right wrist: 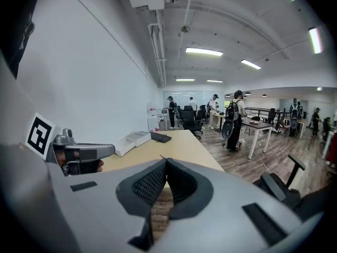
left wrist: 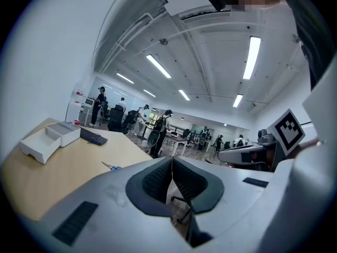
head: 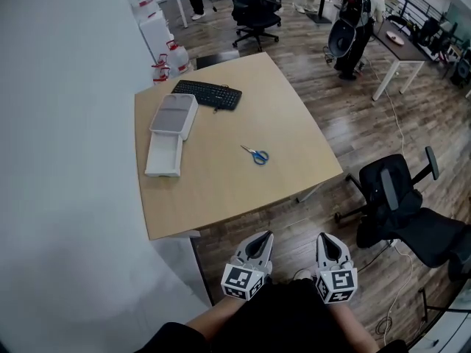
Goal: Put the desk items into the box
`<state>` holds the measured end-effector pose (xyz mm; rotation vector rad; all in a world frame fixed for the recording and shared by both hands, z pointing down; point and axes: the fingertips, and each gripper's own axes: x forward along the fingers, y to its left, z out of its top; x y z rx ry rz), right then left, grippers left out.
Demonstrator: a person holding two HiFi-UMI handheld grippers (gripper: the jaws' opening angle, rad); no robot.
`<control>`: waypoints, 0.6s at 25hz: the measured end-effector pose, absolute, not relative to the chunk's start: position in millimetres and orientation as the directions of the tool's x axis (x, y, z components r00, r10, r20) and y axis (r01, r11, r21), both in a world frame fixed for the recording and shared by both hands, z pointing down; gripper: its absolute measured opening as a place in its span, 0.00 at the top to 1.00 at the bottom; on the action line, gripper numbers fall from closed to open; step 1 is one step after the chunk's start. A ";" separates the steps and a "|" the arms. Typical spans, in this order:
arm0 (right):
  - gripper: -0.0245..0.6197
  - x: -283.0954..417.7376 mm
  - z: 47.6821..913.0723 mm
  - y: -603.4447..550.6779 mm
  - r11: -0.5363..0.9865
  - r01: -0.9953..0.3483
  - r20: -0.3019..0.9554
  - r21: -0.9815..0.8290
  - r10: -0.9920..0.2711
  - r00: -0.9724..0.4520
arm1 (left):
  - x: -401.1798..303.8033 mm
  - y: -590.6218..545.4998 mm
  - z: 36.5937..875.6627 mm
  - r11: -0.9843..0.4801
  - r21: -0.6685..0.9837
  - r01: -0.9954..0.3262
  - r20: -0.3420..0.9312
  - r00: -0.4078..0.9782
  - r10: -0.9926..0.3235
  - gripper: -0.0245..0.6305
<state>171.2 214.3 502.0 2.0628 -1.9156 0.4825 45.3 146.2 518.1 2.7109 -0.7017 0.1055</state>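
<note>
Left hand-held gripper point(head: 261, 237), right hand-held gripper point(head: 324, 238) both clenched, empty, short of desk point(head: 221, 193); scissors point(head: 256, 154), box point(head: 171, 131) well ahead.

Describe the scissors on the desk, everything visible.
The scissors are small, with blue handle loops and thin silvery blades that look closed. They lie flat on the tan desk, blades pointing toward the white box, handles toward the near right. Nothing but the desk touches them.

Open-plan office. A light wood bench point(head: 221, 190) bearing a keyboard point(head: 207, 94), black swivel chairs point(head: 401, 212), further benches point(head: 401, 50) with people point(head: 360, 20) standing among them, plank flooring point(head: 346, 123) and long ceiling strip lights point(left wrist: 251, 57) mark the setting.
</note>
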 end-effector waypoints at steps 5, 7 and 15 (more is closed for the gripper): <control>0.87 175.0 511.7 197.7 -0.099 -0.994 0.438 -0.050 -0.896 0.067 | 42.1 127.8 518.9 -0.818 0.298 -0.493 0.151 0.870 -0.469 0.94; 0.87 173.5 511.5 187.7 -0.083 -0.995 0.436 -0.056 -0.898 0.050 | 42.0 121.1 518.9 -0.811 0.296 -0.504 0.153 0.863 -0.481 0.94; 0.87 170.3 520.1 125.5 0.034 -0.995 0.443 -0.089 -0.894 -0.071 | 48.4 79.0 521.6 -0.780 0.288 -0.556 0.159 0.831 -0.534 0.94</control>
